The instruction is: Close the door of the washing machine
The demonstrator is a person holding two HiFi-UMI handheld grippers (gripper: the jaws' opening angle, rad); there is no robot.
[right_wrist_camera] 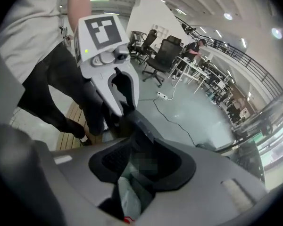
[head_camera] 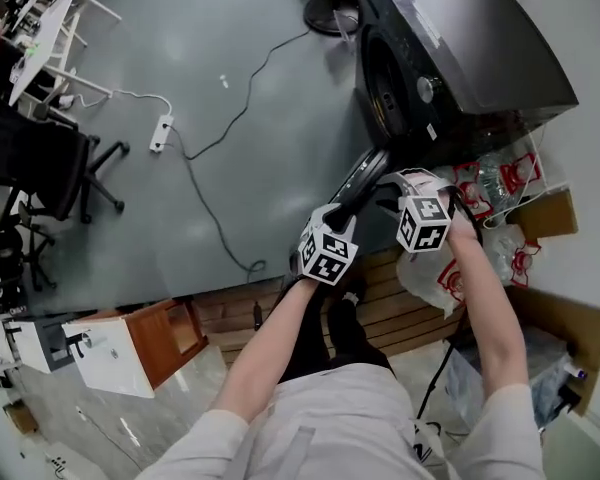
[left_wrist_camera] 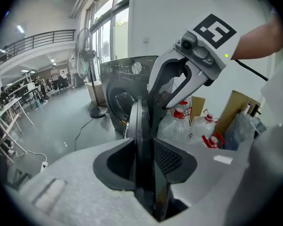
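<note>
The dark washing machine (head_camera: 480, 58) stands at the upper right, and its round door (head_camera: 365, 173) hangs open toward me. My left gripper (head_camera: 345, 213) is at the door's free edge. In the left gripper view the door rim (left_wrist_camera: 142, 126) runs edge-on between the jaws of the left gripper (left_wrist_camera: 144, 159), and both pads sit against it. My right gripper (head_camera: 385, 183) reaches the same edge from the other side. In the right gripper view the right gripper (right_wrist_camera: 139, 168) stands open around the door edge (right_wrist_camera: 137, 126), with room left on one side.
A cable and power strip (head_camera: 161, 133) lie on the grey floor to the left. A fan base (head_camera: 330, 13) stands beside the machine. Water bottles (head_camera: 500, 173), a cardboard box (head_camera: 545, 218) and a plastic bag (head_camera: 430, 273) crowd the right. Wooden boards (head_camera: 390, 308) are underfoot.
</note>
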